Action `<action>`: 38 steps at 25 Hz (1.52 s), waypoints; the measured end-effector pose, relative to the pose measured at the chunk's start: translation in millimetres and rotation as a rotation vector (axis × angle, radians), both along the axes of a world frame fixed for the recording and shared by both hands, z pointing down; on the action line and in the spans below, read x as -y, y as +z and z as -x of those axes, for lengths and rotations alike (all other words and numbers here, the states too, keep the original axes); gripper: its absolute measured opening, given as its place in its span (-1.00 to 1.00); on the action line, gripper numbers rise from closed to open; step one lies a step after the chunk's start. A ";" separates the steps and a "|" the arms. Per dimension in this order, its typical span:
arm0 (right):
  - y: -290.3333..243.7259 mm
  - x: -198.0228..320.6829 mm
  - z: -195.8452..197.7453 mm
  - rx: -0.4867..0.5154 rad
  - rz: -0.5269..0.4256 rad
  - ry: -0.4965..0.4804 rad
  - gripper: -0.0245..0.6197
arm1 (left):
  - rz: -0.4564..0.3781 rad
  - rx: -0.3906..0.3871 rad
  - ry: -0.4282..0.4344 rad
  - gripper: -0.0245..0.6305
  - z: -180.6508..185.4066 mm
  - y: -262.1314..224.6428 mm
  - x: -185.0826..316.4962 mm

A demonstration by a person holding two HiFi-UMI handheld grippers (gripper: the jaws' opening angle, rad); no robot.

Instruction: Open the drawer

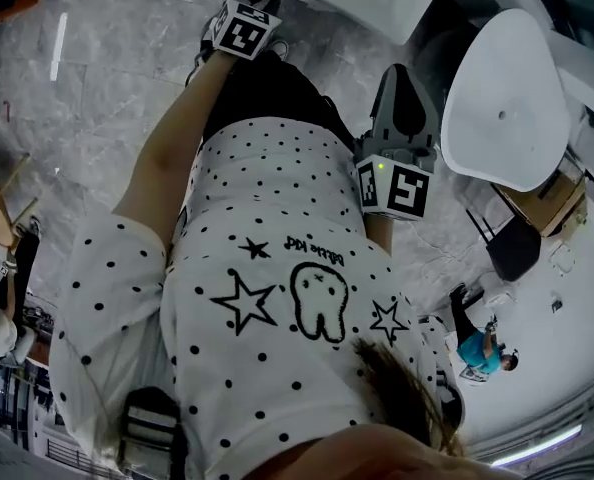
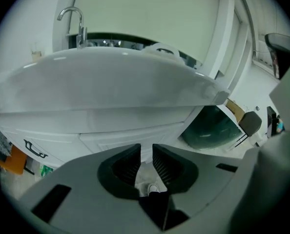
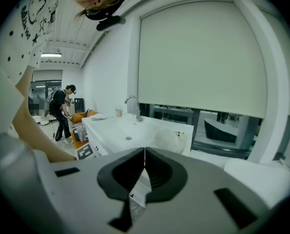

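The white washbasin cabinet (image 2: 111,87) fills the left gripper view, its broad rim curving across the upper part of the picture. Just under that rim lies the drawer (image 2: 130,133), a flat white front set flush with the cabinet, not pulled out. The left gripper (image 2: 146,148) points at the cabinet straight below the drawer front, near it but not touching. Its jaws stand a narrow gap apart with nothing between them. The right gripper (image 3: 144,152) is held farther back from the cabinet, looking across the basin top, with its jaws closed tip to tip on nothing. A chrome faucet (image 2: 74,21) rises from the back of the cabinet's top.
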State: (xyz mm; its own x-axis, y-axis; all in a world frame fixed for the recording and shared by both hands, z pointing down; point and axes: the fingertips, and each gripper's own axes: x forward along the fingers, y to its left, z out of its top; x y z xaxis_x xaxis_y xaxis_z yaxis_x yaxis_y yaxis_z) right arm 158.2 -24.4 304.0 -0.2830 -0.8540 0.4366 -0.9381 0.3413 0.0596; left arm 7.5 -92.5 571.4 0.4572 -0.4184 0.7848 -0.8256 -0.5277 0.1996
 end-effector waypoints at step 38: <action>65.3 -34.0 20.6 -0.008 0.184 0.042 -0.88 | 0.008 -0.046 -0.192 -0.42 -17.7 139.5 45.2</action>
